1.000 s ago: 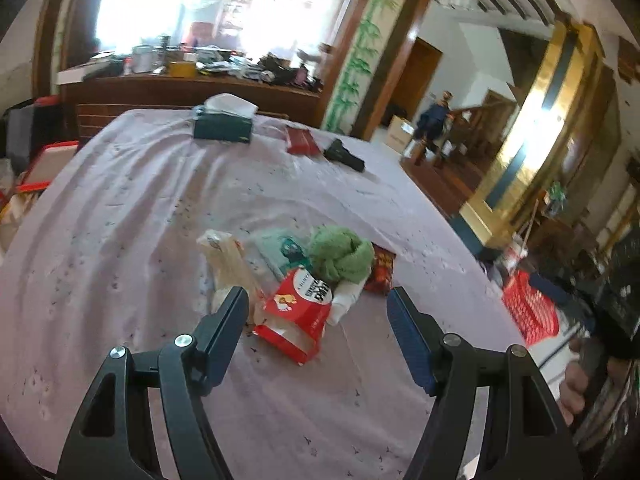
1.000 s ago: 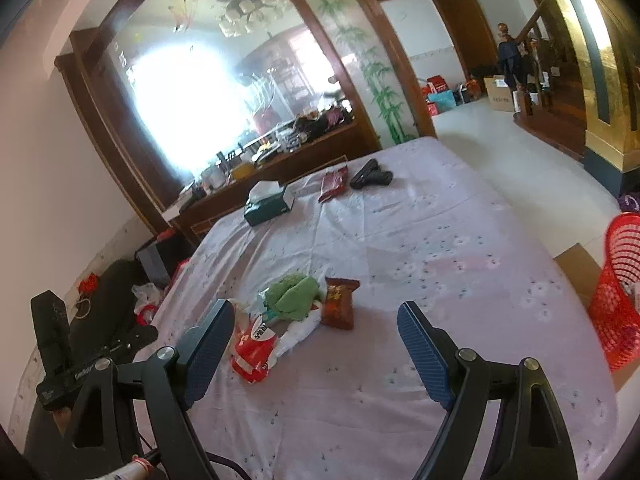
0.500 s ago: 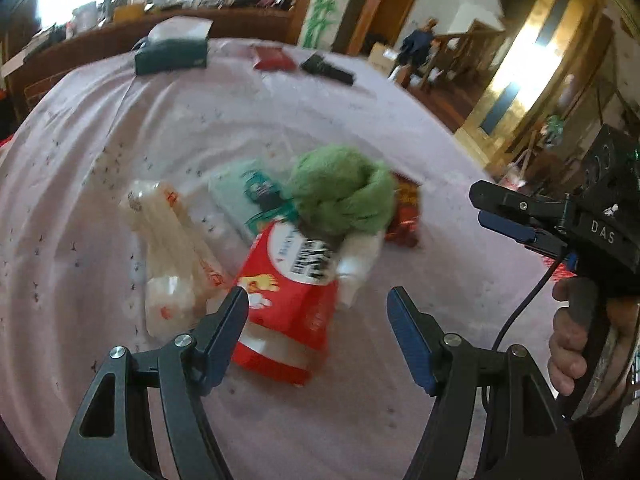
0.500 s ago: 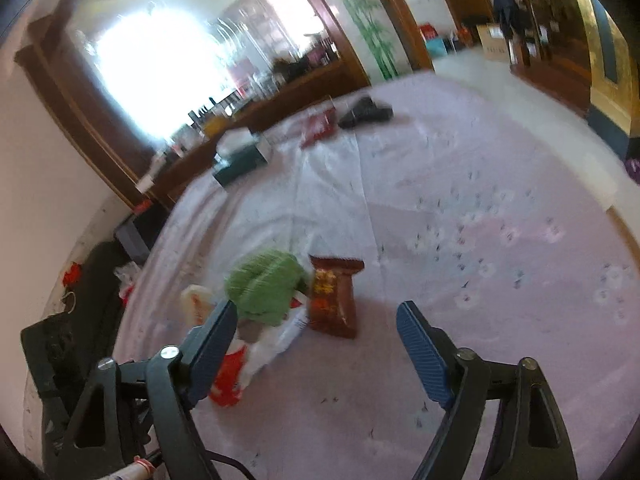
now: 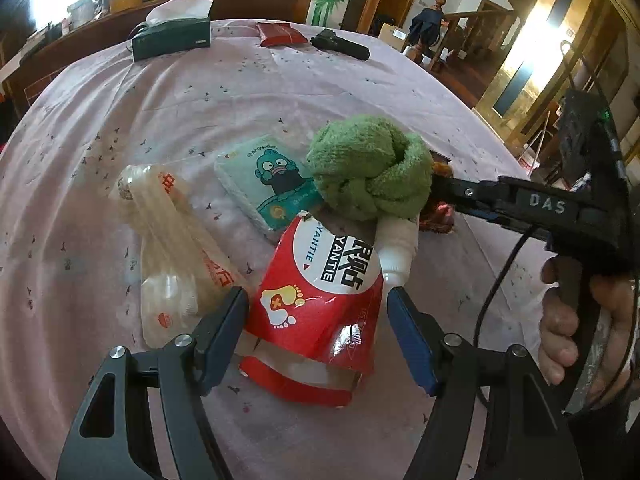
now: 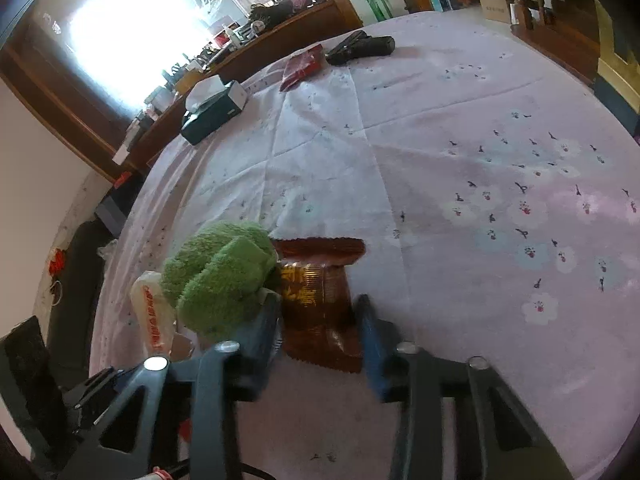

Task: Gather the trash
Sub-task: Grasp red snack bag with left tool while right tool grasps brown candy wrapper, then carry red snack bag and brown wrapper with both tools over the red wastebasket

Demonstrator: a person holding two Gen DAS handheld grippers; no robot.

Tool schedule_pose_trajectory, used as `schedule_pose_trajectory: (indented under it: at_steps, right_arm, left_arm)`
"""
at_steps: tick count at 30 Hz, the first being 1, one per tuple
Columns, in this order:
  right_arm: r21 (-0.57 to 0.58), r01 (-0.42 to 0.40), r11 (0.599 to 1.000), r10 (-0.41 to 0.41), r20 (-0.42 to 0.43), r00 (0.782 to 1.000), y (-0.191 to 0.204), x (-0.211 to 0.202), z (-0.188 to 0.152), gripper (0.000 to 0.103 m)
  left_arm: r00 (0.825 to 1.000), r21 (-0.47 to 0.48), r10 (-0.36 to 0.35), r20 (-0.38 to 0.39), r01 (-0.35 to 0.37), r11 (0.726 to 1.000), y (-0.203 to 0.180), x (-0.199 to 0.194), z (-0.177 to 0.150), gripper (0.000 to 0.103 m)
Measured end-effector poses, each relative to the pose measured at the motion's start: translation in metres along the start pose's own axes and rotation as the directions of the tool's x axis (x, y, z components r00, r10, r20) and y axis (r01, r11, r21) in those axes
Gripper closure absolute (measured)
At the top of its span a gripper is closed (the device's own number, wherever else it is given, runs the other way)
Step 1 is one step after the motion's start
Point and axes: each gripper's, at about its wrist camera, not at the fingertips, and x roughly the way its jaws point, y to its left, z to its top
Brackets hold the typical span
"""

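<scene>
A large table under a pale pink flowered tablecloth point(image 5: 168, 112) fills both views, with a dark wooden sideboard point(image 5: 248, 0) cluttered with small items running behind its far edge. Near that far edge sit a dark green tissue box point(image 5: 172, 40) with a white tissue standing out of it, a flat dark red packet point(image 5: 280, 35) just beside it, and a black object point(image 5: 340, 45) a little further along.

The trash lies in one loose heap on the near part of the cloth. Biggest in it is a red pouch point(image 5: 320, 312) with a white oval label and a foot drawing, torn open at its near end. The left gripper point(image 5: 316, 328) straddles this pouch with its jaws spread wide, one finger on each side; whether the pads touch it is hard to tell. A bunched green towel point(image 5: 368, 168) rests on the far end of the pouch and over a white tube point(image 5: 396, 248) beside it. To the left lie a crumpled clear plastic bag with red print point(image 5: 176, 248) and a pale green tissue pack point(image 5: 268, 176) with a cartoon figure, partly under the towel.

A brown snack wrapper point(image 6: 320, 304) lies just beside the towel on its right. The right gripper point(image 6: 320, 320), held by a hand point(image 5: 568, 320), has its jaws closing on this wrapper, with one blue finger against each long edge.
</scene>
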Motion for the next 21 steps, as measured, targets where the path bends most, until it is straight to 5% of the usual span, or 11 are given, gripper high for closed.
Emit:
schedule_pose_trajectory:
  at_steps: [12, 21]
  right_arm:
    - [0.000, -0.061, 0.998, 0.061, 0.122, 0.991, -0.014, -0.067, -0.041, 0.070]
    - [-0.036, -0.053, 0.998, 0.059, 0.217, 0.974, -0.009, -0.144, -0.078, 0.069]
  left_arm:
    - [0.999, -0.062, -0.024, 0.023, 0.026, 0.998, 0.008, -0.021, -0.015, 0.046]
    - [0.980, -0.088, -0.058, 0.191, 0.076, 0.993, -0.017, -0.089, -0.023, 0.046]
